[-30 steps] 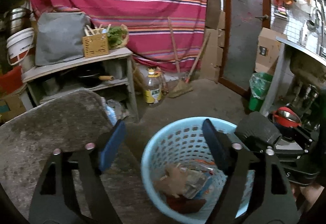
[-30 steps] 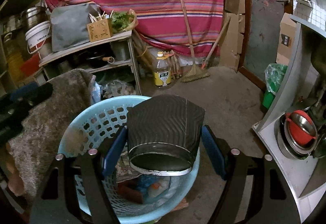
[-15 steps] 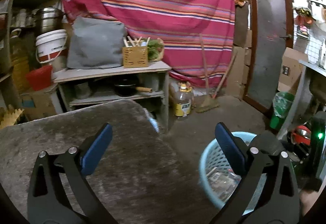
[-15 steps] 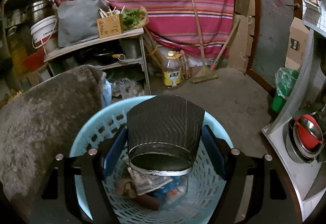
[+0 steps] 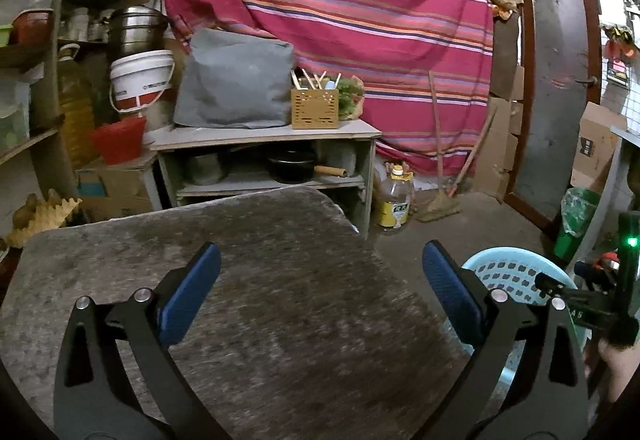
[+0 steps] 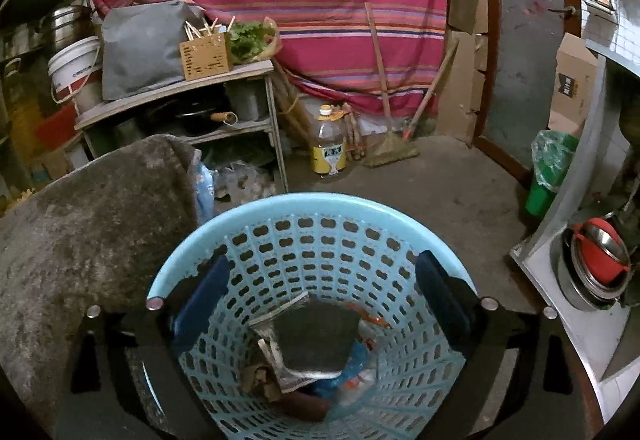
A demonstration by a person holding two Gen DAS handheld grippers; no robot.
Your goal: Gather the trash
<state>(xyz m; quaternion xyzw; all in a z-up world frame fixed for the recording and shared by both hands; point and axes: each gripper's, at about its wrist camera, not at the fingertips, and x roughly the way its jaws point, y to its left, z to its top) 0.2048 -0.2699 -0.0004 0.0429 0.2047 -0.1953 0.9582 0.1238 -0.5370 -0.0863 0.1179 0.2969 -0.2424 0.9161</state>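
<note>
Released from the right gripper (image 6: 320, 292), whose jaws now stand open and empty, the dark wrapper (image 6: 316, 340) lies on other trash inside the blue basket (image 6: 320, 204). Left gripper (image 5: 320, 296), jaws open and empty, has swung over the grey tabletop (image 5: 280, 272), basket to its right.

Grey stone-like table (image 5: 288, 300), mottled top, rounded corner toward the shelf unit. Concrete floor (image 6: 440, 180) carries a light blue perforated basket (image 6: 312, 208) just beside the table edge; inside it a black wrapper (image 6: 316, 340) over mixed trash. Farther back on the floor: oil bottle (image 6: 331, 148) with a yellow label, broom (image 6: 390, 148) leaning at the striped cloth, green bin (image 6: 548, 176) with a liner. Bags beneath the table edge, possibly plastic; poorly lit.
</note>
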